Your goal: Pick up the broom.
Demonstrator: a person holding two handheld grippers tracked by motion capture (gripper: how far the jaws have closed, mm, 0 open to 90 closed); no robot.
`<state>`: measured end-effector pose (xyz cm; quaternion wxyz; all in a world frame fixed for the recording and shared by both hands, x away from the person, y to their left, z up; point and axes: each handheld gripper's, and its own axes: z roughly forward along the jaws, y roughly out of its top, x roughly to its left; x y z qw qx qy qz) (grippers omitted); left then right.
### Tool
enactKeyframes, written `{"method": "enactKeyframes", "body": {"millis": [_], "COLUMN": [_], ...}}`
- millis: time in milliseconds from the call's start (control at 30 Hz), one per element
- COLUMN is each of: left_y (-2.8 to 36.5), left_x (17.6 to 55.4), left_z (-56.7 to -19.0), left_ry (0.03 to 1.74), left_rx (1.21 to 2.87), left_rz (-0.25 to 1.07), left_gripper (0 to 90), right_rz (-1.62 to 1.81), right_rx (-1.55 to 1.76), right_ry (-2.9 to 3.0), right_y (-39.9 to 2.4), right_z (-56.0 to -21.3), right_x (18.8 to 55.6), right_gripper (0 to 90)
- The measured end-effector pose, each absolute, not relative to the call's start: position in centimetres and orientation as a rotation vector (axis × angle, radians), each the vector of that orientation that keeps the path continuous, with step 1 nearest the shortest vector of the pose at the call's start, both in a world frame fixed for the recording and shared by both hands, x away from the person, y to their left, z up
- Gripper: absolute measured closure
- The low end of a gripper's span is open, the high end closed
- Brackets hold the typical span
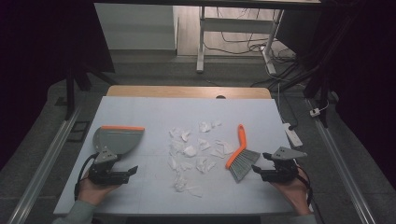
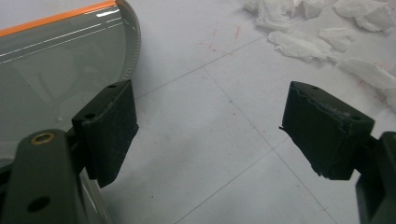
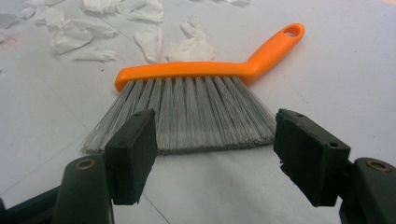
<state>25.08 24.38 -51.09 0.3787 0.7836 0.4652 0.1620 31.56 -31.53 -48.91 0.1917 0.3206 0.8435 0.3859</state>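
A grey dustpan (image 1: 114, 139) with an orange lip lies flat at the table's left; its pan (image 2: 56, 70) fills the left gripper view's upper left. My left gripper (image 1: 132, 171) rests just below it, jaws open on bare table (image 2: 210, 135). An orange hand brush (image 1: 239, 150) with grey bristles lies right of centre. My right gripper (image 1: 259, 168) sits close beside the bristles (image 3: 187, 116), open (image 3: 215, 154), nothing between its pads. Several crumpled white paper scraps (image 1: 189, 151) are scattered across the middle, between dustpan and brush.
The white table top (image 1: 154, 112) has a wooden strip along its far edge. A white power strip (image 1: 293, 134) lies at the table's right edge. Desk legs and cables stand on the floor beyond. Metal rails run along both sides.
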Motion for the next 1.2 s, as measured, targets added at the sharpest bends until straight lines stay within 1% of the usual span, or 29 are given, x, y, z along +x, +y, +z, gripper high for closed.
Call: {"method": "enactKeyframes", "body": {"millis": [733,1200], "left_y": [23.4,23.4], "left_x": [25.2,25.9], "left_z": [-51.0,-51.2], "left_ry": [1.154,1.145], "left_rx": [2.038,2.053], "left_rz": [0.431,0.419], "left_gripper": [18.8,18.8], "right_rz": [1.083,1.04], "right_rx": [0.887,0.895], "right_ry": [2.387,2.395], "right_y": [-31.1,-30.2], "right_z": [-48.8,-47.9], "right_x": [31.3,31.3], "right_gripper": [32.1,32.5]}}
